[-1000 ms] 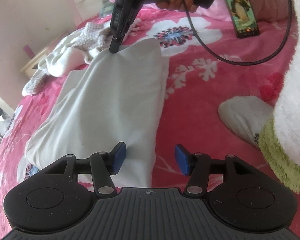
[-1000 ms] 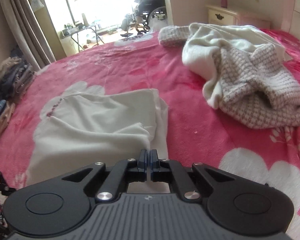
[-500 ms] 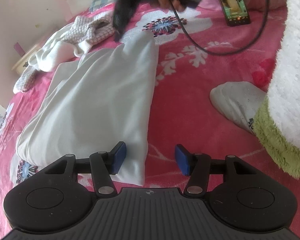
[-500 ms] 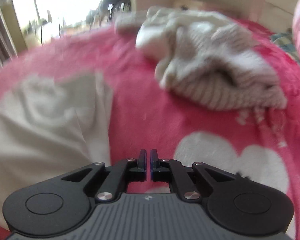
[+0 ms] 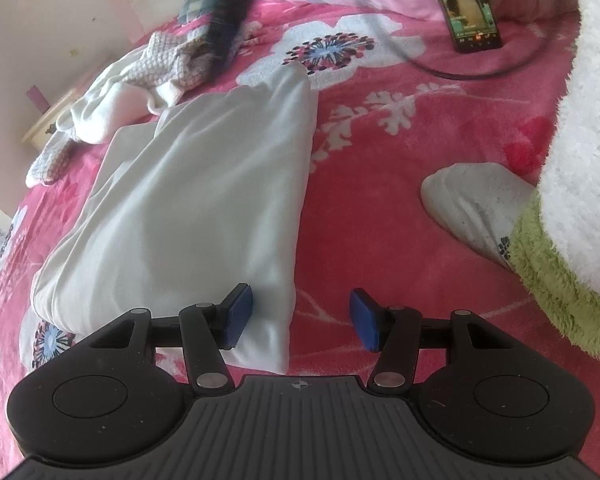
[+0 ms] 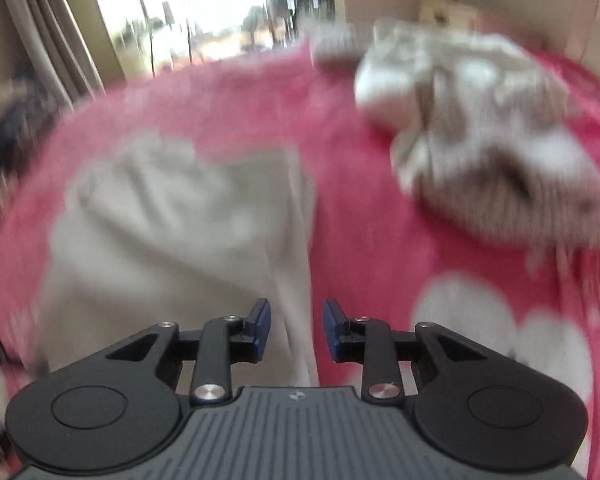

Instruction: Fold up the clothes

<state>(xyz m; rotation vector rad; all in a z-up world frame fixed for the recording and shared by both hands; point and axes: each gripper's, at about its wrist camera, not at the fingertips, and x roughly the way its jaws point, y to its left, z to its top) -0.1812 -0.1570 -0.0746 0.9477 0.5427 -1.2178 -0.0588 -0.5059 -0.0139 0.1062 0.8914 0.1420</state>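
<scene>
On the pink floral bedspread [image 5: 379,208], the folded white garment [image 5: 204,200] lies released: left gripper [image 5: 301,318] parted and empty, right gripper [image 6: 296,330] opening.

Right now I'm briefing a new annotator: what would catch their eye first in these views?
The folded white garment lies mid-bed on the pink floral blanket. Beyond it sits a crumpled knit pile, and a lit phone stands at the far right. A white-socked foot rests right of the garment.
</scene>
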